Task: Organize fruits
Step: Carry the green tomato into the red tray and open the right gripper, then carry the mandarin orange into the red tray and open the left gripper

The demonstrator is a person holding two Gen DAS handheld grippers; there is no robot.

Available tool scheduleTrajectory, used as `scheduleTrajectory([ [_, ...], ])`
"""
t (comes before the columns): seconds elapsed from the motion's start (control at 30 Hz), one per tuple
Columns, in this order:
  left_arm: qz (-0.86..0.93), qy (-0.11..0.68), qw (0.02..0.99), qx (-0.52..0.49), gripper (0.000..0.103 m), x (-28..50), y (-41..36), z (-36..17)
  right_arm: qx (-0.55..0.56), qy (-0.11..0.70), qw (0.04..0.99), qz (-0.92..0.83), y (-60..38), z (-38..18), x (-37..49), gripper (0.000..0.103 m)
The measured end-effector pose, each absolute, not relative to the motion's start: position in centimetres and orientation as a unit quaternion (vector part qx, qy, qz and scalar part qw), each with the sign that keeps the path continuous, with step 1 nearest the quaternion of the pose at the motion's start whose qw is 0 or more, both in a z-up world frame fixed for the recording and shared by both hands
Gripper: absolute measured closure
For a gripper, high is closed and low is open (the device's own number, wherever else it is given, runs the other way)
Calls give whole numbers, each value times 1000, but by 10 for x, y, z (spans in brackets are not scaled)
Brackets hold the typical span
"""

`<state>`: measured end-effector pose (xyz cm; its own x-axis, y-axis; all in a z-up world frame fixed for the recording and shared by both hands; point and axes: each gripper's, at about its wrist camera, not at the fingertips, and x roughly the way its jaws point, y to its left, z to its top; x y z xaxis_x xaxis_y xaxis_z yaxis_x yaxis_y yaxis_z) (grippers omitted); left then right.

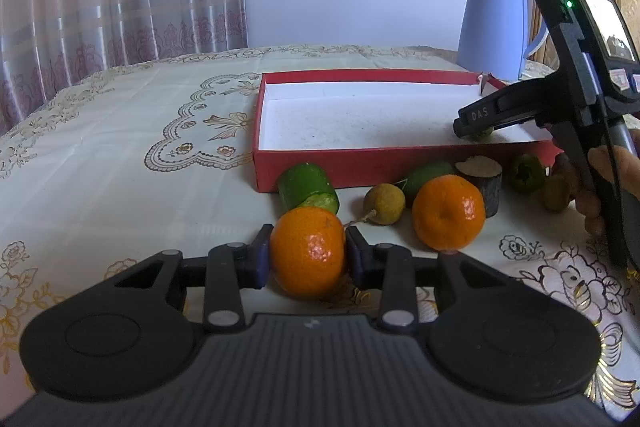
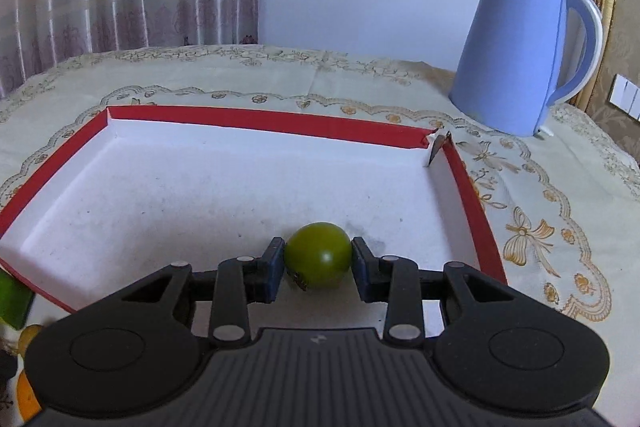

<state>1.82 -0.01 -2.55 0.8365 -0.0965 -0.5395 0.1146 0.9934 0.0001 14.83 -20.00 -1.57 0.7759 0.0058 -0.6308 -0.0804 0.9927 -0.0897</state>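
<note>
**Both tongs grasp fruit**

The left gripper (image 1: 307,253) clenches a round orange tangerine (image 1: 307,251) on the cream embroidered tablecloth (image 1: 120,155). The right gripper (image 2: 318,261) grasps a small green fruit (image 2: 318,254) over the red-walled, white-floored cardboard box (image 2: 256,121) (blue kettle (image 2: 516,51) beyond, right).

glossy orange (image 1: 307,251), matt cardboard box (image 2: 256,121)

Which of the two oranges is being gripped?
The nearer orange, clamped between the left gripper's jaws. The other orange sits free on the tablecloth, further right.
</note>
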Motion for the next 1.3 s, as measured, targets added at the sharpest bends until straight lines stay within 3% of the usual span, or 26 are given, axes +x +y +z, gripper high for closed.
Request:
scheduleTrajectory([
  [0.1, -54, 280, 958, 19, 69, 18, -1, -26, -45, 337, 940, 29, -203, -14, 147, 56],
  [0.17, -54, 280, 958, 19, 69, 19, -1, -26, -35, 330, 943, 31, -207, -12, 142, 40],
  [0.3, -54, 279, 958, 20, 69, 18, -2, -26, -24, 295, 955, 38, -214, 3, 116, 37],
  [0.43, -53, 277, 959, 20, 69, 18, -2, -25, -13, 264, 962, 68, -221, 12, 75, 22],
  [0.7, -49, 277, 959, 22, 69, 15, -4, -23, -68, 209, 968, 123, -222, -4, 10, 22],
  [1.3, -51, 266, 963, 17, 70, 10, 1, 2, -78, 286, 928, 226, -207, -16, 3, 22],
])
